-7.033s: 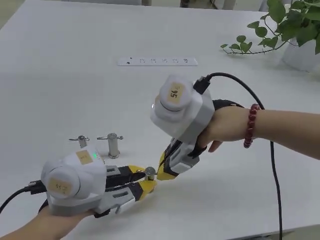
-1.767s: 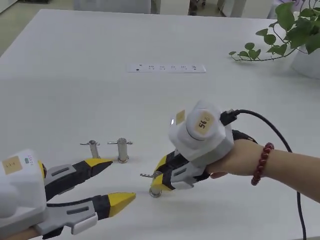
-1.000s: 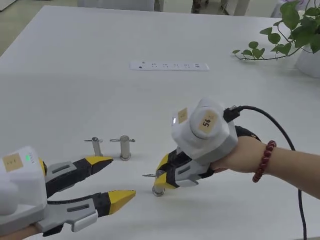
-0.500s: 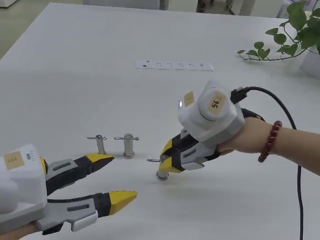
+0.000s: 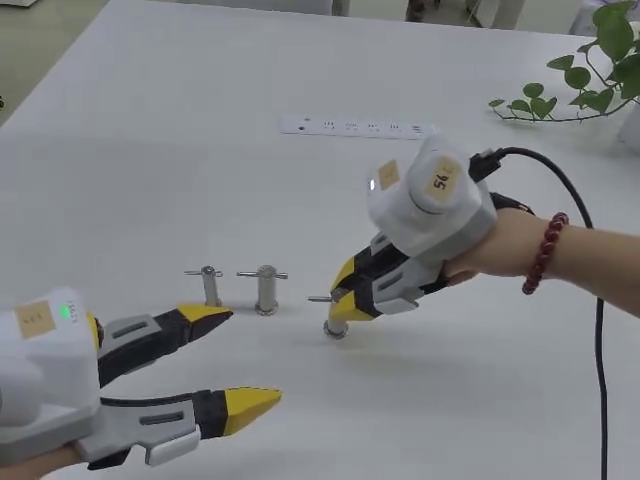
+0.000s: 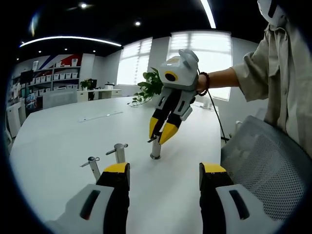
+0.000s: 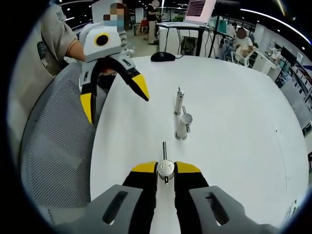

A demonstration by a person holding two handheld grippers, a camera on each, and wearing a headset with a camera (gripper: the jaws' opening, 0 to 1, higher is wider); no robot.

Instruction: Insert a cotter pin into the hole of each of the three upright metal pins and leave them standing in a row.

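The third metal pin (image 5: 335, 326) stands on the white table (image 5: 150, 150), its head clamped between the yellow-tipped jaws of the right gripper (image 5: 343, 300). A cotter pin (image 5: 319, 298) juts from its side, though whether it sits fully through the hole is hard to tell at this range. To the left, the middle pin (image 5: 265, 290) and the end pin (image 5: 211, 286) stand upright near each other, each with a cotter across its top. The left gripper (image 5: 248, 356) hovers close by, jaws spread wide and holding nothing. The risk now lies in letting go: a jaw dragging on the head or snagging the cotter could tip the pin or leave it out of line with its neighbours. The tabletop is smooth, with a power strip (image 5: 357, 127) lying farther back and a potted plant (image 5: 600, 50) at the far corner. The gripper views take in a bright office and a mesh chair (image 6: 265, 151).
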